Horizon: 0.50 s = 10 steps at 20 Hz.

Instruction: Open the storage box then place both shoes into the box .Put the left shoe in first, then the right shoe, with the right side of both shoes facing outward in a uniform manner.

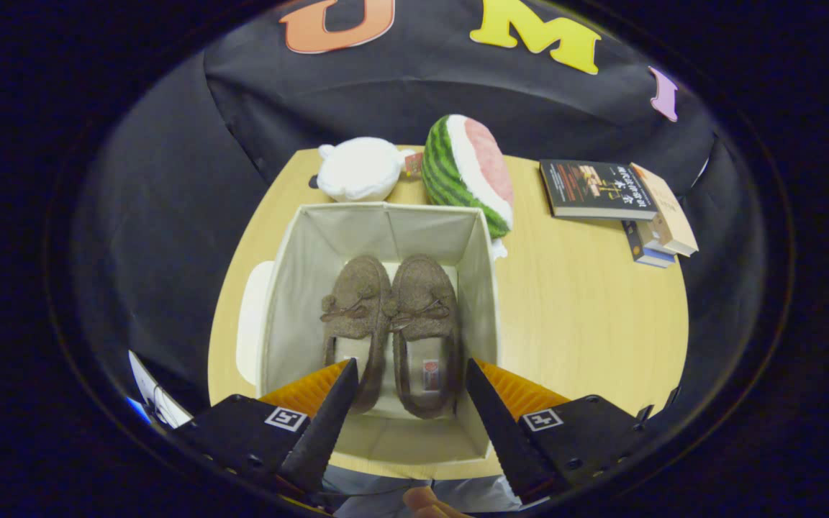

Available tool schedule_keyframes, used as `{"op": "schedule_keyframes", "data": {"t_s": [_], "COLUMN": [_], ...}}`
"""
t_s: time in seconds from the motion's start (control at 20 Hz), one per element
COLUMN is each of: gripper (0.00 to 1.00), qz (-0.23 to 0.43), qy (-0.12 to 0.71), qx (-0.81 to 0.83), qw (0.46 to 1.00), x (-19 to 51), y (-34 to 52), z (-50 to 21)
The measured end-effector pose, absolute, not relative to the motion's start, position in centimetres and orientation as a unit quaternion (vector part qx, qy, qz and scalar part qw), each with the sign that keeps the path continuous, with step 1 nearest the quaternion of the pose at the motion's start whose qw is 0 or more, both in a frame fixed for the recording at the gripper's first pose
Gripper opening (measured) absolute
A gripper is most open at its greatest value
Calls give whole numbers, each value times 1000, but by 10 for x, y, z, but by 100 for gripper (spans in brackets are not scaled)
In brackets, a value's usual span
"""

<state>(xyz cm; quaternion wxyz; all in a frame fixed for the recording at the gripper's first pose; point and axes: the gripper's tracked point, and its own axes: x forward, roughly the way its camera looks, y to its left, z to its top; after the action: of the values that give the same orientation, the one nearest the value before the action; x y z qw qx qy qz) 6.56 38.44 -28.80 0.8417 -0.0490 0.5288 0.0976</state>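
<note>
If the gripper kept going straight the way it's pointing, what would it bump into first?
Probably the pair of brown shoes lying side by side in the open storage box. The gripper is open, holding nothing, its fingers spread above the box. Depth is hard to judge here.

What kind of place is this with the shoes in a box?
Probably a recording booth set up like a home: a wooden table holding a storage box, a watermelon plush and books. The open gripper hovers above the slippers.
</note>
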Motion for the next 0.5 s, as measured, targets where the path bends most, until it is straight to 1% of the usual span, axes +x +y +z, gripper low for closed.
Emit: {"op": "schedule_keyframes", "data": {"t_s": [0.1,0.25,0.4,0.5], "gripper": [93,96,96,97], "qz": [103,95,78,59], "qy": [510,474,437,394], "qx": [-47,-44,-35,-45], "qw": [853,874,895,916], "x": [58,51,43,39], "y": [374,346,312,285], "z": [-265,-233,-205,-182]}}
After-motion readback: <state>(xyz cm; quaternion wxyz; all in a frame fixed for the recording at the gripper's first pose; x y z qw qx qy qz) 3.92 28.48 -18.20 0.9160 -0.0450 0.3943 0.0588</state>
